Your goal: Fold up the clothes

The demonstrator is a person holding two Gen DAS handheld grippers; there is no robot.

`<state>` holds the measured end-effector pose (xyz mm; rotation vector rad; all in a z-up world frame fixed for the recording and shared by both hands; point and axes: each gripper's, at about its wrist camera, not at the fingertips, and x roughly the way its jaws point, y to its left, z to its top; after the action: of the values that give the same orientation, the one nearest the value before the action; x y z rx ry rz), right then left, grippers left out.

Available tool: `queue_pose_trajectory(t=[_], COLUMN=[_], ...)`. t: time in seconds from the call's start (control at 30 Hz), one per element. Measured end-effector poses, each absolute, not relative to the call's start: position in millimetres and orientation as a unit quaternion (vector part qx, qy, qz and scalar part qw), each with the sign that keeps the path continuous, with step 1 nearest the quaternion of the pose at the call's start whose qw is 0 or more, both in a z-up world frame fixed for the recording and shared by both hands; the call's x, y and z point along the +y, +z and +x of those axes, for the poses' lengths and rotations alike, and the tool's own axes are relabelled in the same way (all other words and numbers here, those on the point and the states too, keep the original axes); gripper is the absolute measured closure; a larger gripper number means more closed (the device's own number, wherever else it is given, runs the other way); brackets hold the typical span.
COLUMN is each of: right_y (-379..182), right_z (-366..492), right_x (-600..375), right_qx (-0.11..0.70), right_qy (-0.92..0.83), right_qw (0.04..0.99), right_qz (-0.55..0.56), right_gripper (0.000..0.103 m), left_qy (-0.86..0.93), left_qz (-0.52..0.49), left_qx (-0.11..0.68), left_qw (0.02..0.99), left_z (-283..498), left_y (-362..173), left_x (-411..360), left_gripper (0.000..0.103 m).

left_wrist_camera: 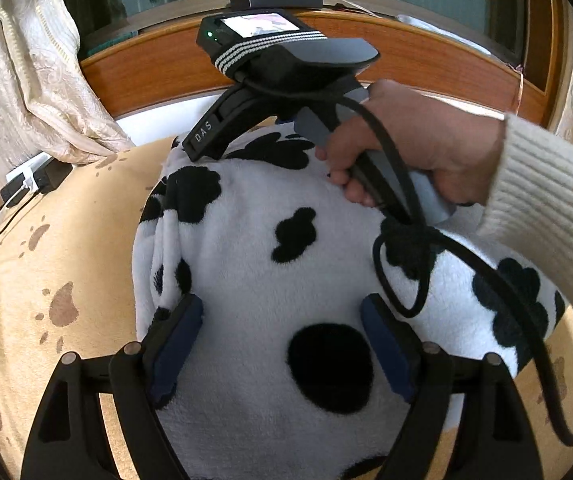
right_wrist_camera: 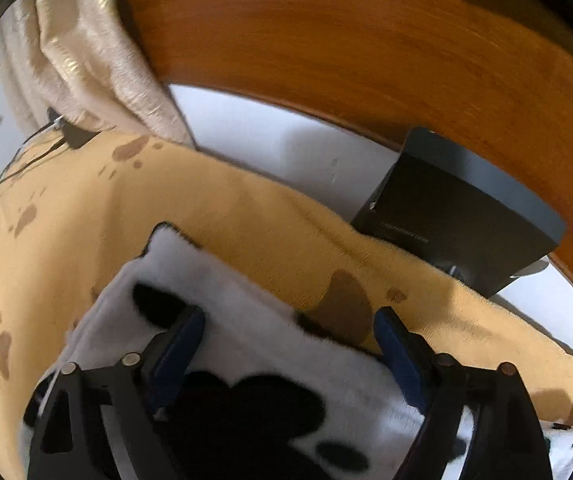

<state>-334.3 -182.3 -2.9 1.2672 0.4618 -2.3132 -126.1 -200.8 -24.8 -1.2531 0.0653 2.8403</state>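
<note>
A white fleece garment with black cow patches (left_wrist_camera: 246, 264) lies folded on a tan paw-print blanket (left_wrist_camera: 66, 240). My left gripper (left_wrist_camera: 282, 336) hovers over its near part, jaws wide apart, the fleece below them and nothing pinched. A hand in a white knit sleeve (left_wrist_camera: 426, 148) holds the right gripper's body (left_wrist_camera: 282, 64) at the garment's far edge; its tips are hidden there. In the blurred right wrist view the right gripper (right_wrist_camera: 288, 332) stands open over the garment's far corner (right_wrist_camera: 206, 280), with the fleece edge running between its blue pads (right_wrist_camera: 180, 344).
A wooden headboard (left_wrist_camera: 426, 56) curves along the back, with a cream curtain (left_wrist_camera: 34, 92) at the left. A black box (right_wrist_camera: 458, 212) leans against the headboard. A black adapter with cables (left_wrist_camera: 30, 184) lies on the blanket's left edge. The right gripper's black cable (left_wrist_camera: 486, 276) crosses the garment.
</note>
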Motion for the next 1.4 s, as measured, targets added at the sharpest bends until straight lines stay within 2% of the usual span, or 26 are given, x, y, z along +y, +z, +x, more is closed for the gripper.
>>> queue_pose_trajectory(t=[0.07, 0.2, 0.43, 0.57, 0.77, 1.0, 1.1, 1.2, 1.3, 1.4], right_y=[-3, 3, 50, 41, 0, -1, 11, 40, 67, 71], right_z=[-336, -331, -292, -278, -281, -300, -290, -260, -219, -174], right_x=[-180, -175, -114, -69, -19, -3, 2, 32, 97, 172], right_qx=[0.167, 0.169, 0.147, 0.111, 0.106, 0.100, 0.099, 0.065, -0.016, -0.088], right_qy=[-0.843, -0.848, -0.861, -0.842, -0.837, -0.850, -0.854, -0.872, -0.890, -0.906], right_qw=[0.226, 0.219, 0.243, 0.243, 0.172, 0.121, 0.130, 0.154, 0.165, 0.130], right_qz=[0.459, 0.451, 0.421, 0.468, 0.509, 0.503, 0.493, 0.460, 0.425, 0.394], right_gripper=[0.008, 0.008, 0.008, 0.008, 0.008, 0.008, 0.008, 0.008, 0.008, 0.008], left_qy=[0.915, 0.916, 0.916, 0.916, 0.917, 0.917, 0.917, 0.918, 0.922, 0.929], left_qz=[-0.402, -0.400, -0.400, -0.399, -0.398, -0.397, -0.397, -0.396, -0.385, -0.368], left_qx=[0.021, 0.015, 0.009, 0.008, 0.006, 0.005, 0.005, 0.006, 0.011, 0.034], left_qw=[0.019, 0.023, 0.025, 0.024, 0.025, 0.027, 0.028, 0.028, 0.030, 0.031], left_z=[-125, -125, -126, -127, -129, -128, -128, -128, -126, -120], left_y=[-25, -26, -26, -27, -27, -27, -27, -27, -23, -14], left_x=[-201, -203, -204, -204, -206, -207, -208, -208, -205, -191], left_gripper=[0.018, 0.018, 0.017, 0.017, 0.017, 0.017, 0.017, 0.017, 0.017, 0.017])
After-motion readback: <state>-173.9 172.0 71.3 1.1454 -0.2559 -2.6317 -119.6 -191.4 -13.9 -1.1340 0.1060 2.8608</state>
